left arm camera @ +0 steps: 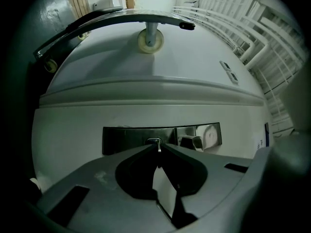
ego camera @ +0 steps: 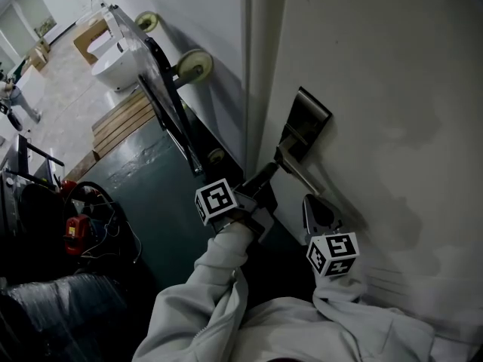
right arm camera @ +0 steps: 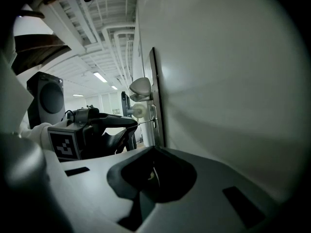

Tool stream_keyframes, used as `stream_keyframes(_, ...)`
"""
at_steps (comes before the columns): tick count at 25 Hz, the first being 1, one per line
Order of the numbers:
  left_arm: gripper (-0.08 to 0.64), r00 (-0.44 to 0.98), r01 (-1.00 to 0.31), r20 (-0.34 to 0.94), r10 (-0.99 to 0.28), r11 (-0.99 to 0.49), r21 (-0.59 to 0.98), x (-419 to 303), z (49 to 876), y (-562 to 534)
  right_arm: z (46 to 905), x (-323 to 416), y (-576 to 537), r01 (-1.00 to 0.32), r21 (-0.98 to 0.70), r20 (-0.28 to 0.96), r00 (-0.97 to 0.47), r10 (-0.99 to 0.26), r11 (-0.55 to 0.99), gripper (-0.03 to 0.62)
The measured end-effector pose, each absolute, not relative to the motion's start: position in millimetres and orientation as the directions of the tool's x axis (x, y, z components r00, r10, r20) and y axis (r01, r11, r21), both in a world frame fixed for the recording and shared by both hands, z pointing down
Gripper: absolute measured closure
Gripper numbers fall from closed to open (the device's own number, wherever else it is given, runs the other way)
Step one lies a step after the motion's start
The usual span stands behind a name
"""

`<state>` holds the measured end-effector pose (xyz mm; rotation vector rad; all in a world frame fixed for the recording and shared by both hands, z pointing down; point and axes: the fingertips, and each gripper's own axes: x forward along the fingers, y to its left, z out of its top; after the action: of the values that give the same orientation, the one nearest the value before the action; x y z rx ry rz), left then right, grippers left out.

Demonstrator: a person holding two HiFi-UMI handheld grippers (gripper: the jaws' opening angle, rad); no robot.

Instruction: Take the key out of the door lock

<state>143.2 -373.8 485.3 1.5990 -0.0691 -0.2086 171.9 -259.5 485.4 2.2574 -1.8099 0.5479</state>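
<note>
A dark metal lock plate (ego camera: 308, 119) with a lever handle (ego camera: 306, 178) sits on the white door (ego camera: 392, 89). My left gripper (ego camera: 270, 170) is shut on the thin metal key (left arm camera: 156, 142), pinched at the jaw tips right in front of the keyhole in the lock plate (left arm camera: 131, 140). In the right gripper view the key (right arm camera: 145, 122) runs from the left gripper (right arm camera: 135, 124) to the plate (right arm camera: 154, 96), and its tip reaches the plate. My right gripper (ego camera: 311, 200) hangs just below the handle, close to the door. Its jaws (right arm camera: 155, 150) meet with nothing between them.
A black-framed trolley with cream wheels (ego camera: 195, 65) leans along the wall to the left of the door. A wooden pallet (ego camera: 121, 121) and white fixtures (ego camera: 115, 65) lie further back. Cables and a red tool (ego camera: 75, 232) sit at the lower left.
</note>
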Motion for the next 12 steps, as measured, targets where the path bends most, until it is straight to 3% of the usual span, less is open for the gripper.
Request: stream_keyframes(12, 0.533, 0.97, 0.07, -0.087, -0.228, -0.083, 0.994, 113, 487, -375, 482, 158, -257, -0.978, -0.078, 0.378, 0.15, -0.914, -0.193, 0.54)
